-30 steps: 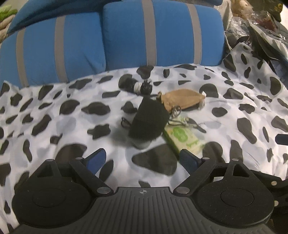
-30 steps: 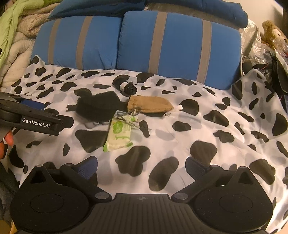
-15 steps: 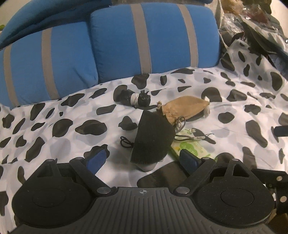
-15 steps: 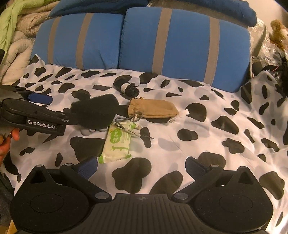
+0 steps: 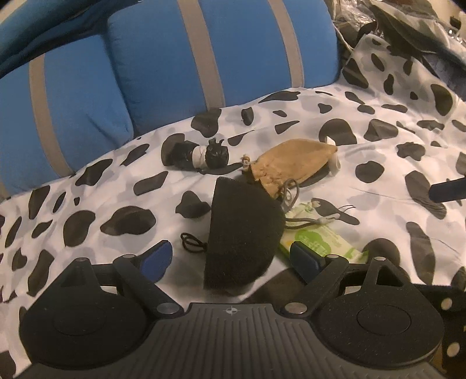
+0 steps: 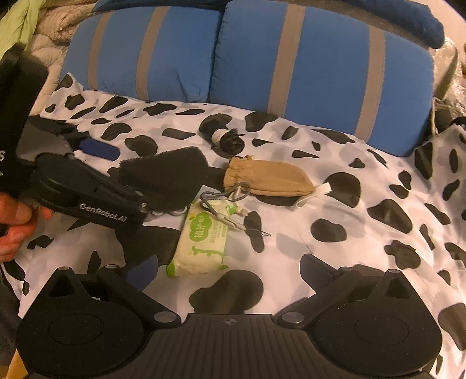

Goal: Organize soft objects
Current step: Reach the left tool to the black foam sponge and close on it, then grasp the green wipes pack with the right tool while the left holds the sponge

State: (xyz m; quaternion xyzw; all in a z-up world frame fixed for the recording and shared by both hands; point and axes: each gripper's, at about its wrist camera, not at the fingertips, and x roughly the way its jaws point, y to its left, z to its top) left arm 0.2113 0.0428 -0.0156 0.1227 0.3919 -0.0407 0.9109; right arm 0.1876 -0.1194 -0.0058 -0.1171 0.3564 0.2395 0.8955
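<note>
A black fuzzy soft piece (image 5: 241, 233) lies on the cow-print sheet (image 5: 87, 186), between the open fingers of my left gripper (image 5: 233, 258); it also shows in the right wrist view (image 6: 166, 172). A tan drawstring pouch (image 5: 291, 163) (image 6: 268, 176), a green wet-wipe pack (image 5: 317, 242) (image 6: 204, 242) and a small black-and-white roll (image 5: 201, 154) (image 6: 225, 138) lie close by. My right gripper (image 6: 227, 271) is open and empty, just short of the wipe pack.
Two blue pillows with grey stripes (image 6: 291, 58) stand along the back of the bed. A grey clip with a cord (image 6: 230, 204) lies on the wipe pack. Dark clutter (image 5: 407, 35) sits at the right; folded blankets (image 6: 43, 26) at the left.
My left gripper has moved forward, so the black fuzzy piece now sits between its open fingers. My right gripper has moved closer to the wipe pack.
</note>
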